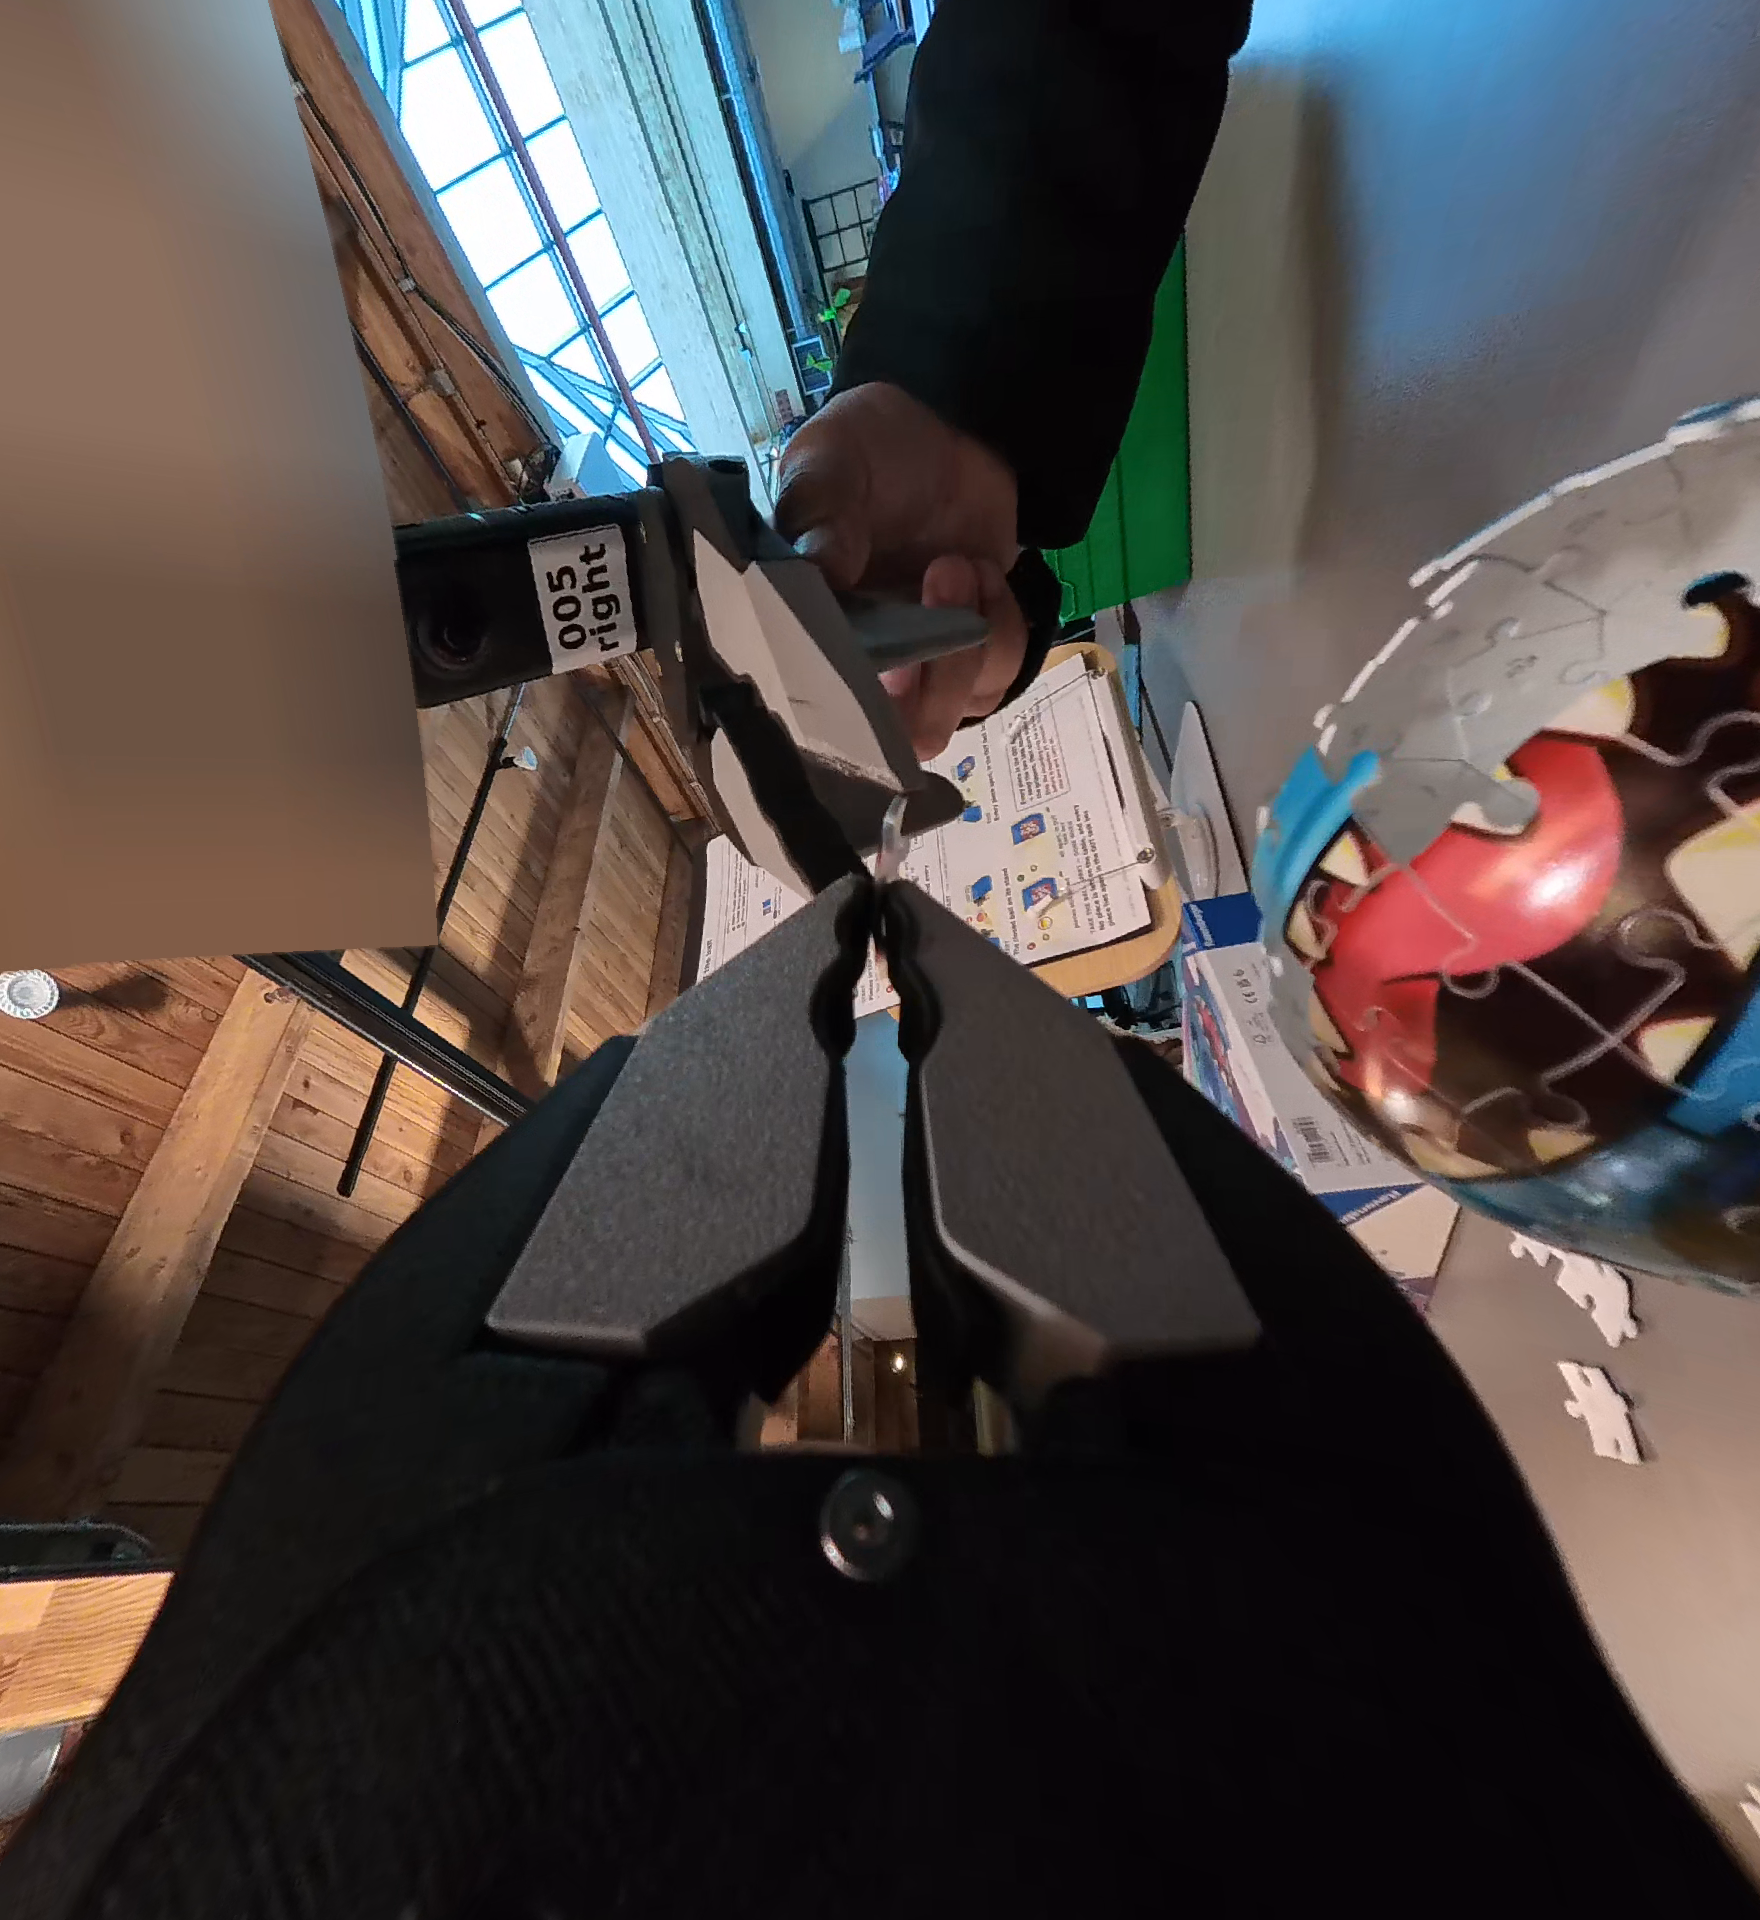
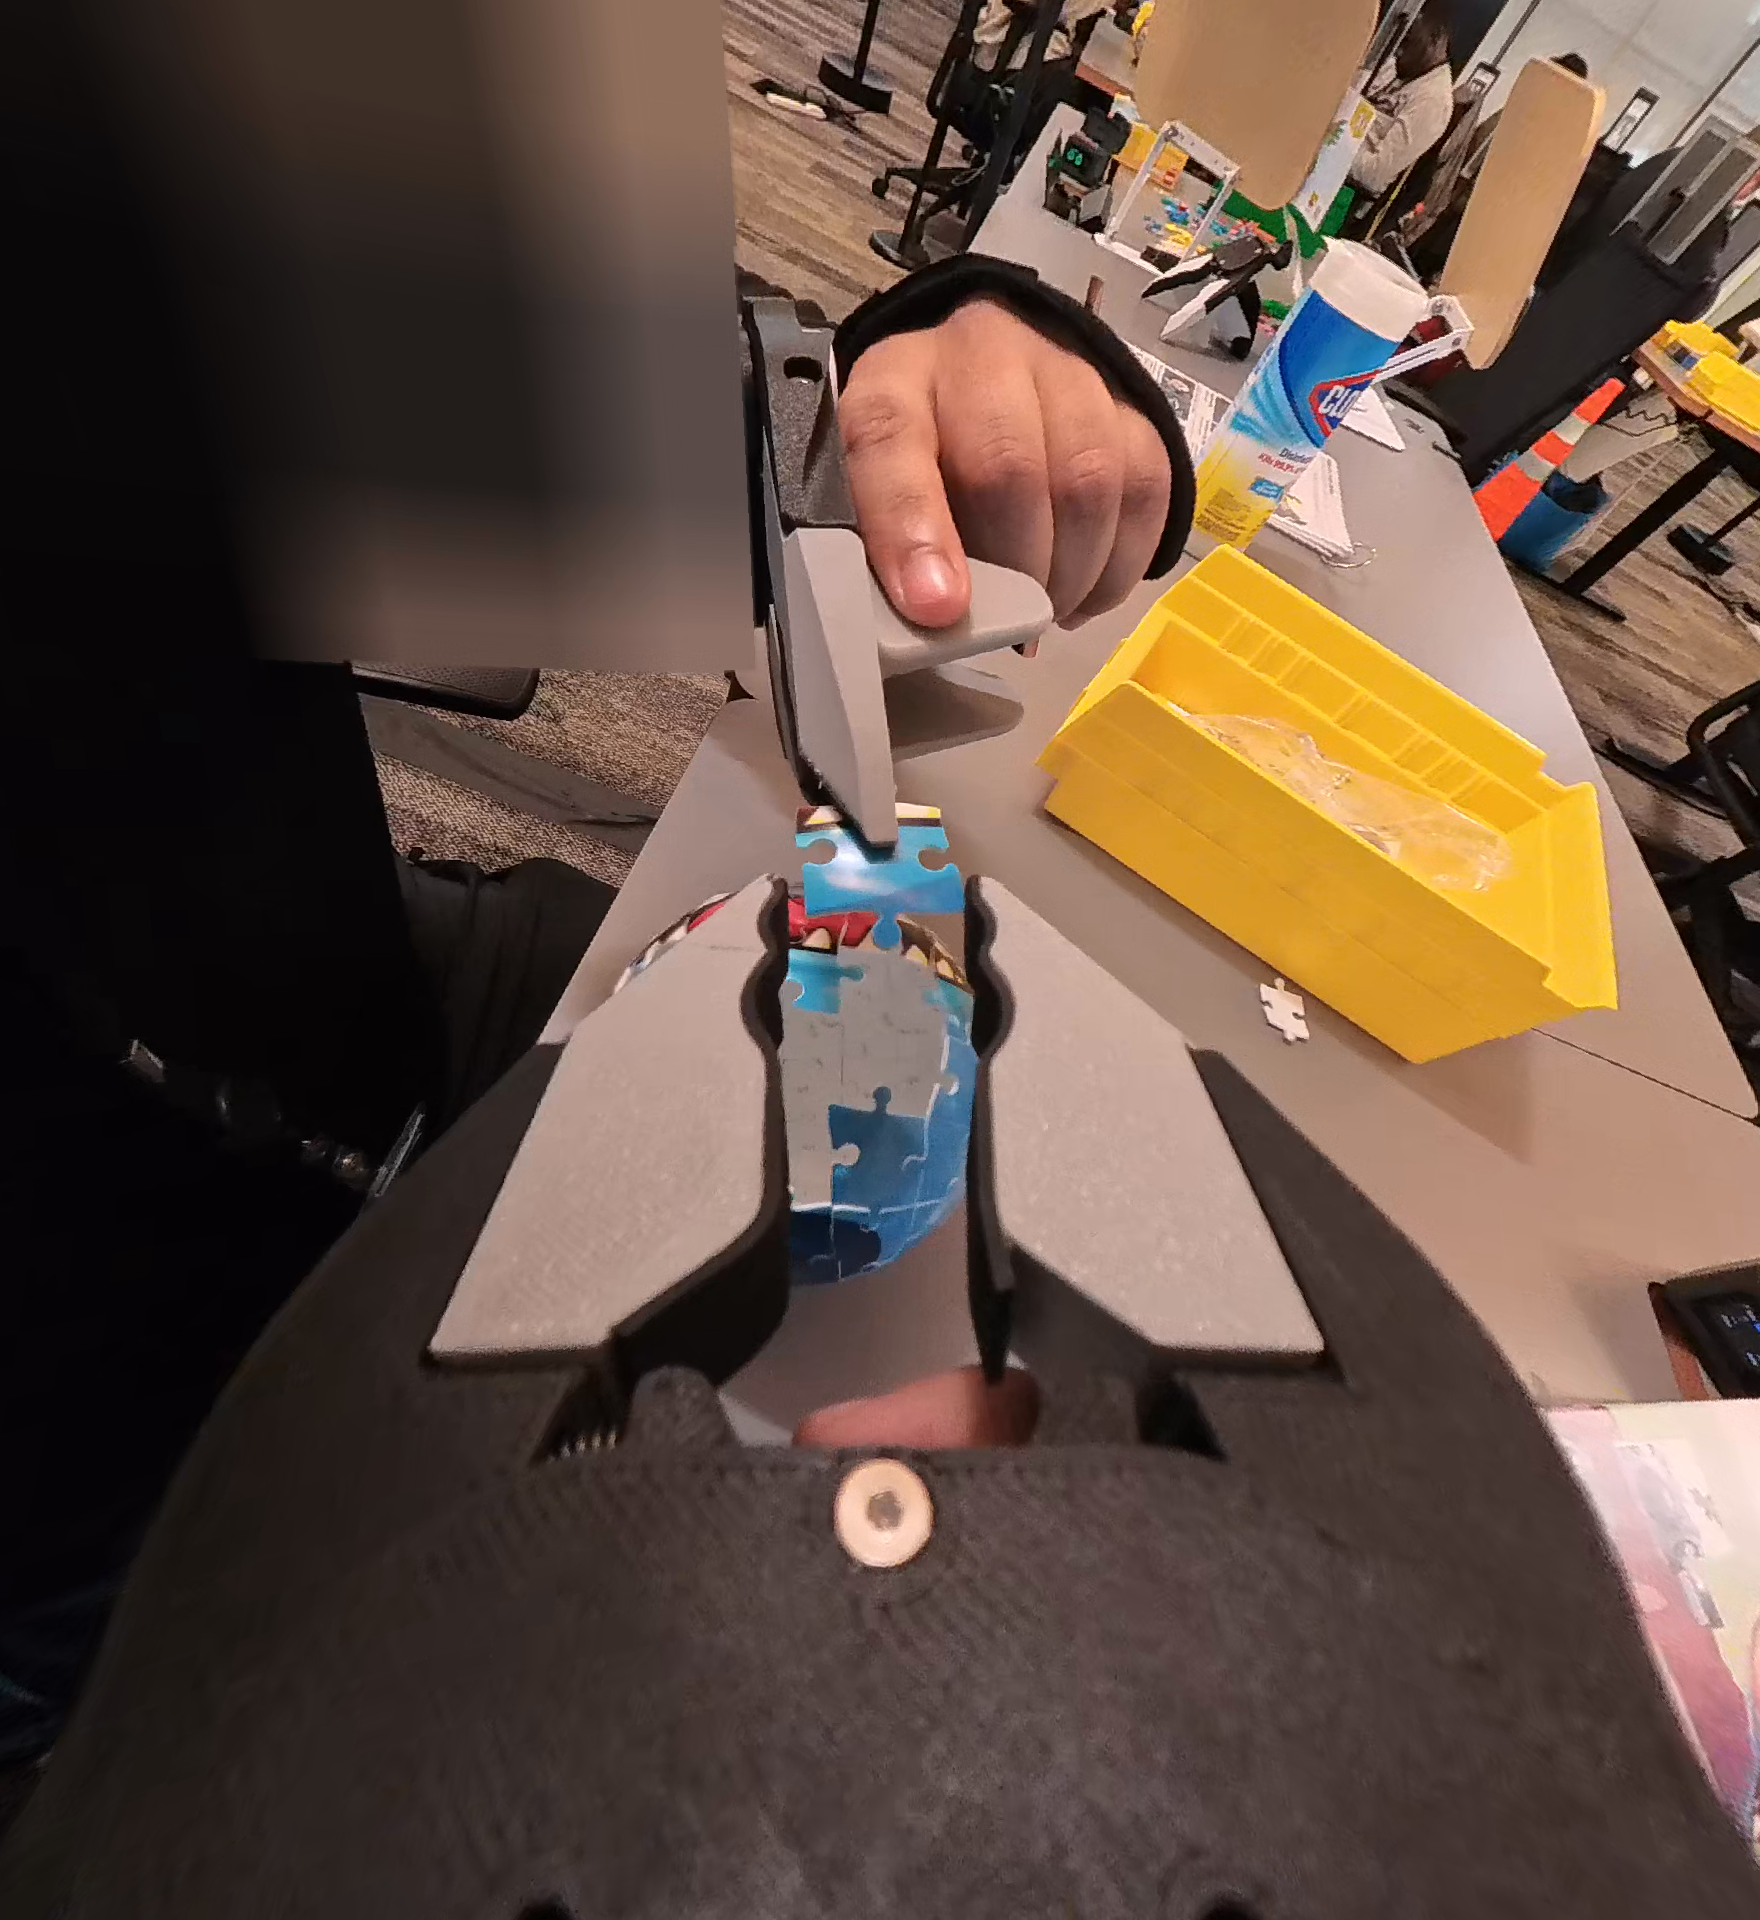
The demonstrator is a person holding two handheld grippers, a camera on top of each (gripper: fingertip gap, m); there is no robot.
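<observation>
Grey worktop (image 2: 1323, 1174) fills the scene, in a busy room with timber walls and other tables behind.

Left wrist view, left to right: the left gripper (image 1: 881, 904) has its jaws clenched on the thin edge of a puzzle piece (image 1: 888, 836), seen edge-on as a pale sliver. The right gripper (image 1: 855, 800), held in a person's hand (image 1: 907, 540), meets the same piece from above. To the right sits a partly built puzzle ball (image 1: 1582, 852), blue, red and grey, with loose white pieces (image 1: 1598, 1408) beside it on the worktop.

Right wrist view, left to right: the right gripper (image 2: 876, 899) has its jaws parted, released, with the puzzle ball (image 2: 881, 1101) showing between the fingers below. The blue puzzle piece (image 2: 881, 878) hangs just above the ball, between the right gripper's fingertips, though whether they touch it cannot be told. The left gripper (image 2: 871, 826) pinches the piece's upper edge, worked by the other hand (image 2: 1001, 468). Farther right, one loose white piece (image 2: 1283, 1006) lies just beside a stack of yellow bins (image 2: 1271, 862), with a wipes canister (image 2: 1291, 384) behind.
</observation>
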